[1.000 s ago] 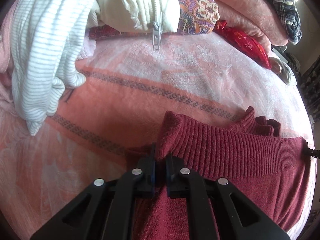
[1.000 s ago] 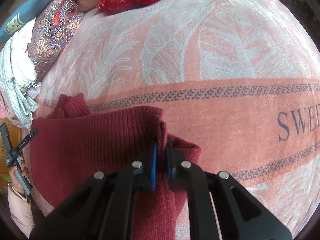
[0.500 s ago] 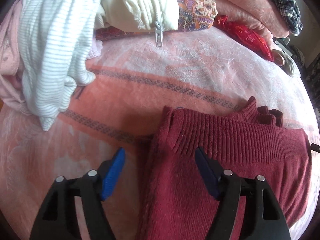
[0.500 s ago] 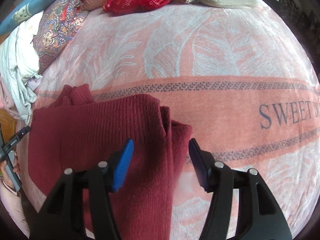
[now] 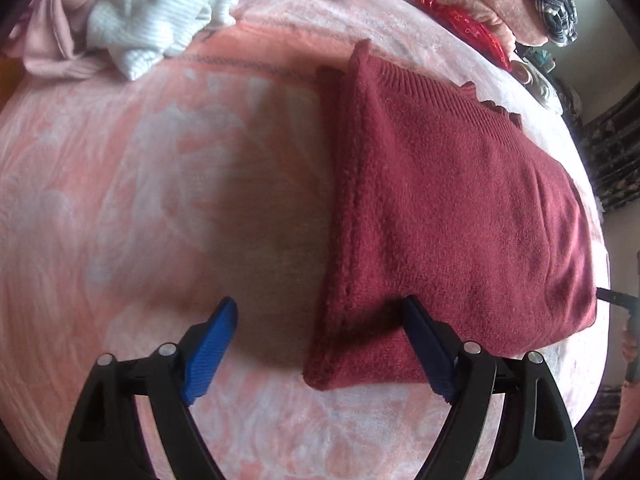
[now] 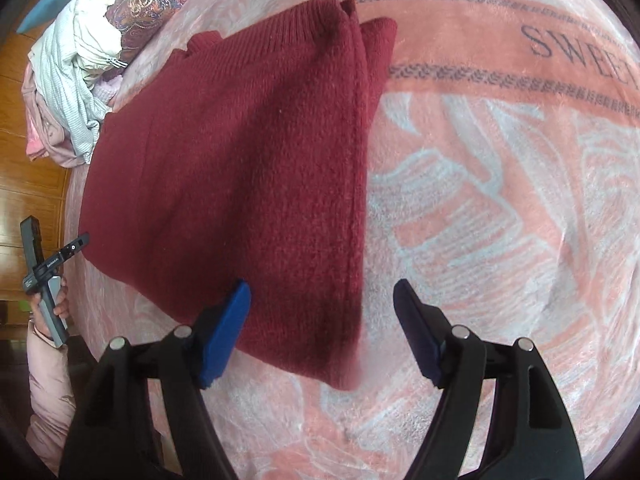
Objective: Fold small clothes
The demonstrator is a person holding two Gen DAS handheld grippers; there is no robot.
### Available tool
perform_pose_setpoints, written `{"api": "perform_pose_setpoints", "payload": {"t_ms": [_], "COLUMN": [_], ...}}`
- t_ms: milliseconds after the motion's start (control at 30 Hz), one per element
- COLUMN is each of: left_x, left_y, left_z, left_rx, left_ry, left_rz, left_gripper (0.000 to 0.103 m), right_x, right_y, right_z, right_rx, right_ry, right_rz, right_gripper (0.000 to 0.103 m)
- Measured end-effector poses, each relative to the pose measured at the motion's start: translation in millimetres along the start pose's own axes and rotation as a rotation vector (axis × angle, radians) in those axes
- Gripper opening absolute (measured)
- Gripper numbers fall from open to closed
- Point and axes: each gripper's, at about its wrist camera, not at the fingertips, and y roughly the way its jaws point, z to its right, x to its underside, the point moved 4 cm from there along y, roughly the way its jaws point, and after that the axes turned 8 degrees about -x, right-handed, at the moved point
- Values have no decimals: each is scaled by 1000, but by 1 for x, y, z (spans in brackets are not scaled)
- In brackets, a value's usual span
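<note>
Between folds: both left gripper (image 5: 320,344) and right gripper (image 6: 322,332) hover jaws spread, holding nothing, over folded maroon sweater (image 6: 240,152) on bed (image 6: 500,200); next likely regrip near corners.

The left black two-finger gripper with blue pads (image 5: 320,344) has its jaws spread wide and grips nothing. The right black two-finger gripper with blue pads (image 6: 322,330) is likewise wide apart and holds nothing. In the right wrist view, the person's left hand (image 6: 52,304) grips the left gripper's handle.
</note>
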Motion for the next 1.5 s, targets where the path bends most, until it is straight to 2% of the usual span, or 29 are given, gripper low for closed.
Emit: {"api": "perform_pose_setpoints", "payload": {"t_ms": [100, 200, 267, 333, 367, 400, 433, 500, 533, 567, 700, 867, 1000, 1233, 1500], "left_x": [2, 6, 9, 10, 11, 11, 11, 11, 10, 11, 13, 19, 27, 69, 136], "left_y": [5, 16, 22, 24, 22, 21, 20, 19, 18, 18, 12, -6, -25, -54, -84], "left_z": [10, 23, 29, 34, 36, 38, 39, 39, 39, 38, 35, 34, 39, 50, 45], "left_rx": [19, 70, 50, 26, 35, 46, 52, 66, 76, 89, 110, 134, 122, 101, 112], "left_ry": [15, 25, 43, 55, 55, 54, 54, 41, 27, 9, -31, -45, -21, 46, 71], "left_rz": [-11, -53, -58, -47, -46, -49, -54, -70, -76, -82, -85, -77, -71, -85, -87], "left_gripper": [84, 84, 84, 79, 68, 57, 51, 32, 28, 23, 19, 17, 16, 16, 16], "right_x": [2, 3, 5, 7, 8, 9, 10, 9, 9, 9, 14, 27, 44, 107, 187], "right_y": [13, 20, 21, 23, 24, 24, 25, 25, 24, 22, 7, -18, -37, -56, -72], "right_z": [5, 5, 2, -3, -5, -7, -9, -10, -12, -13, -14, -16, -17, -20, -22], "right_rx": [-19, -23, -8, 18, 17, -5, -32, -23, -26, -33, -63, -87, -77, -70, -115], "right_ry": [28, 18, 1, -25, -34, -37, -27, -23, -19, -12, -8, -20, -43, -88, -91], "right_rz": [-18, -17, -12, -11, -13, -20, -27, -26, -23, -19, -5, 4, 4, -33, -66], "right_gripper": [75, 79, 76, 62, 56, 39, 32, 20, 13, 12, 9, 9, 9, 8, 5]}}
